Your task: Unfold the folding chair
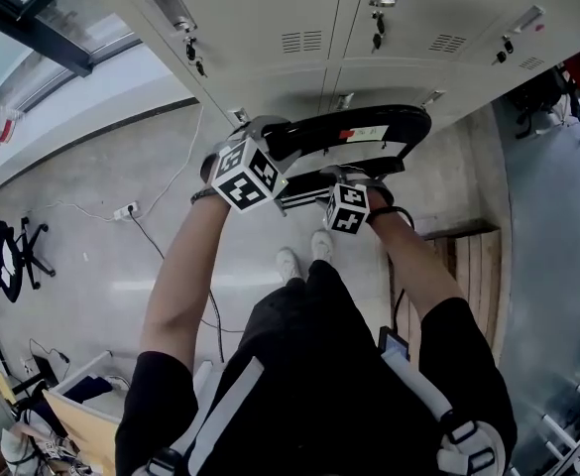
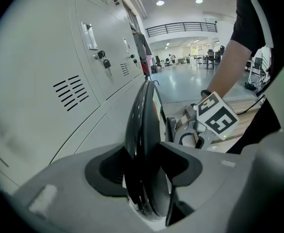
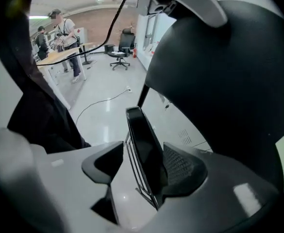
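Head view first: the person stands facing a row of grey lockers (image 1: 299,38), and the black folding chair (image 1: 369,132) is right in front of them, just beyond the person's white shoes (image 1: 304,256), its curved top edge running left to right. Both arms reach down to it.

The left hand-held gripper (image 1: 270,137) is on the left end of that top edge, and the right hand-held gripper (image 1: 354,175) is lower and nearer, at a second black panel.

Left gripper view now: the left hand-held gripper (image 2: 144,154) has the chair's thick, curved black panel (image 2: 142,115) filling the space between its jaws. Both pads press on it, so that is a firm hold at a middling width. The other tool's marker cube (image 2: 218,116) shows off to the right.

Over to the right gripper view: the right hand-held gripper (image 3: 144,164) stands wide apart around a thin black panel edge (image 3: 144,140). The panel leans on the right pad with a clear gap at the left pad, so there is no clamp here. A broad black chair panel (image 3: 229,81) looms over it on the right.

Far left on the floor (image 1: 101,256), a power strip (image 1: 126,209) trails its cable.
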A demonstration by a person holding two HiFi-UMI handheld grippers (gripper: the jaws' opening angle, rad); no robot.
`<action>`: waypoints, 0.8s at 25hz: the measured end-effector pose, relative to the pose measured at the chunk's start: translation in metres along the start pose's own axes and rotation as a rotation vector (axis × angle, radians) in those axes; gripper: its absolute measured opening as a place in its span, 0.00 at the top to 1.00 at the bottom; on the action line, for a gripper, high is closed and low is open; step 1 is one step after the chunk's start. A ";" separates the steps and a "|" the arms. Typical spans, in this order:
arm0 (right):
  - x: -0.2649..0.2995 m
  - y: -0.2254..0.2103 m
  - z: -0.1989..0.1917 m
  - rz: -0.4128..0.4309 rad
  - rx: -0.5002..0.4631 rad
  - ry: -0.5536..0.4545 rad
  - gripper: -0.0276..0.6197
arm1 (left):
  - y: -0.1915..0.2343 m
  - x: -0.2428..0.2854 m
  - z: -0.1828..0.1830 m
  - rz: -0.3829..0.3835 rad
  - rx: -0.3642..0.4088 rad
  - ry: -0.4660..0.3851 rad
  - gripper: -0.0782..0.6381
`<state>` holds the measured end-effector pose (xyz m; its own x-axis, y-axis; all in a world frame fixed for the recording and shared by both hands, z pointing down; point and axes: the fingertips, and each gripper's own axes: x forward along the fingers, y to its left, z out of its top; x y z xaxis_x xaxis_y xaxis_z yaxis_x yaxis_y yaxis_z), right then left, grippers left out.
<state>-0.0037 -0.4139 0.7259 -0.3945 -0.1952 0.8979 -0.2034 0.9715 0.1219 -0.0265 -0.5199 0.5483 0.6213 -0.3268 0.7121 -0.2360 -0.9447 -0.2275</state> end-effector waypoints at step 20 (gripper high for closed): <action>-0.034 -0.032 -0.064 -0.134 1.431 -0.255 0.54 | -0.012 -0.004 0.001 -0.022 0.009 -0.031 0.63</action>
<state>0.0739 -0.4297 0.7187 -0.4149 -0.4379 0.7975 -0.8900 0.0130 -0.4559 -0.0257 -0.5073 0.5475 0.6490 -0.3066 0.6963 -0.2155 -0.9518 -0.2182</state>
